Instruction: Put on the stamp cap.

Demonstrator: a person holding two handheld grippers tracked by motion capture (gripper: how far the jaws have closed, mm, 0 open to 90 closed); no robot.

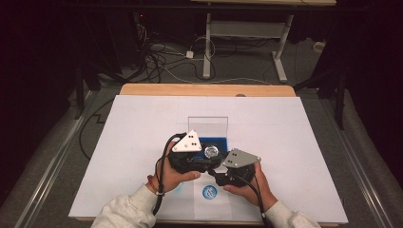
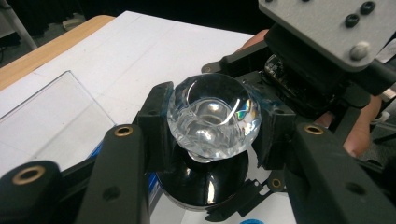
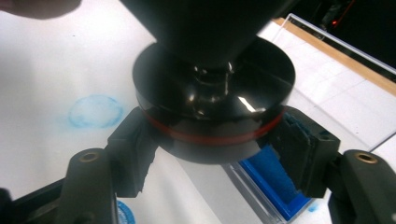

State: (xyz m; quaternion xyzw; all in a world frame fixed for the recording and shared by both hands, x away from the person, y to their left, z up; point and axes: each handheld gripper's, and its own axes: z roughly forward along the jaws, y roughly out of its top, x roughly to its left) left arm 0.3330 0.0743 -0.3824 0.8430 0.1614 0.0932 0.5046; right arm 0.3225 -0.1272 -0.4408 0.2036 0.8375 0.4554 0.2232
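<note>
Thing in hand: a clear faceted glass knob (image 2: 212, 122) on a short stem, seated on a glossy black round base (image 3: 215, 105) with a red band around its rim.
Where it is sitting: above the white sheet on the counter (image 1: 142, 123), near the person's edge, just in front of a clear box with a blue lining (image 3: 268, 179).
Left gripper (image 1: 192, 159): its 2 fingers (image 2: 156, 126) are pinching the glass knob from both sides.
Right gripper (image 1: 223, 175): its fingers (image 3: 306, 151) are bracketing the black base at the red band; the frames are not showing a firm press, so they are likely standing a little spread.
Handling: the glass is looking hard, smooth and slippery, heavy for its bulk, and liable to chip.
Where to take hold: the knob's widest girth and the base's banded rim are offering the surest purchase; the thin stem is looking weakest.
</note>
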